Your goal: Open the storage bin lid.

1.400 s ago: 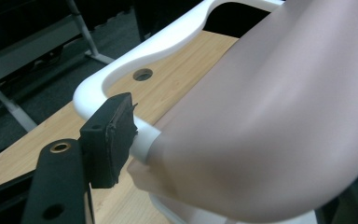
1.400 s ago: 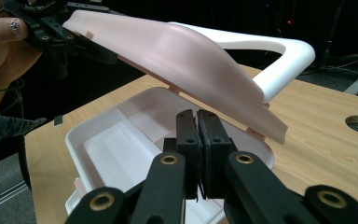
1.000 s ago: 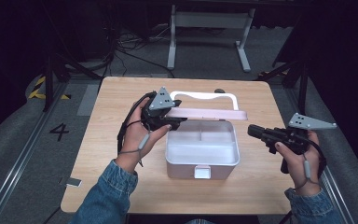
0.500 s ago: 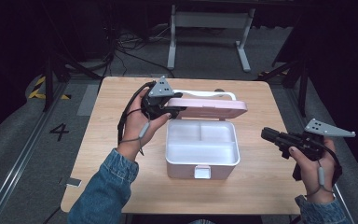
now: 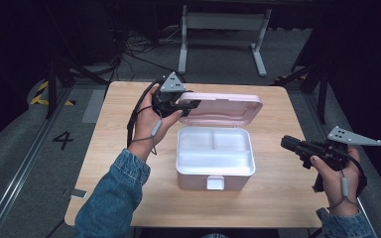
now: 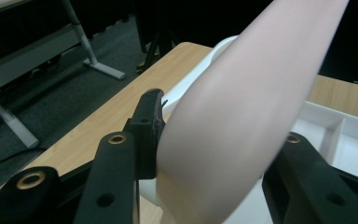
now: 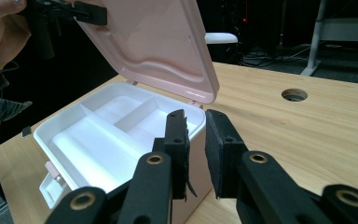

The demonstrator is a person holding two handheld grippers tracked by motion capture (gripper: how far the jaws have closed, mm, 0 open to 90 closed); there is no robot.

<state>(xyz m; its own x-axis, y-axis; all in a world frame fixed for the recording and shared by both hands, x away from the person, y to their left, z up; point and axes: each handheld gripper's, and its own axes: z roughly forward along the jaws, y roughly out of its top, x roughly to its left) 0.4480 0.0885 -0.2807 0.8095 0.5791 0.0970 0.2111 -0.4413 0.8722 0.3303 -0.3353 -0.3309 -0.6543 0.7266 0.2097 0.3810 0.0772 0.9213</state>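
Note:
A white box [image 5: 213, 174] with divided compartments stands open in the middle of the table. Its pink lid [image 5: 223, 106] is tipped up and back. My left gripper [image 5: 191, 105] is shut on the lid's left edge and holds it up; in the left gripper view the lid [image 6: 242, 93] sits between the jaws of my left gripper [image 6: 223, 135]. My right gripper [image 5: 284, 141] hovers to the right of the box, apart from it. In the right gripper view my right gripper [image 7: 196, 140] has a narrow gap between its jaws and nothing in it, pointing at the box [image 7: 42, 135] and lid [image 7: 158, 42].
The wooden table [image 5: 129, 188] has bare surface left and right of the box. A round cable hole [image 7: 294, 94] lies in the tabletop beyond the box. A latch tab [image 5: 215, 182] hangs on the box's front wall. A metal stand [image 5: 223, 20] is on the floor behind.
The left gripper has raised the pink lid from nearly level to tipped up and back. The right gripper has drawn away from the box, to the right and toward the person.

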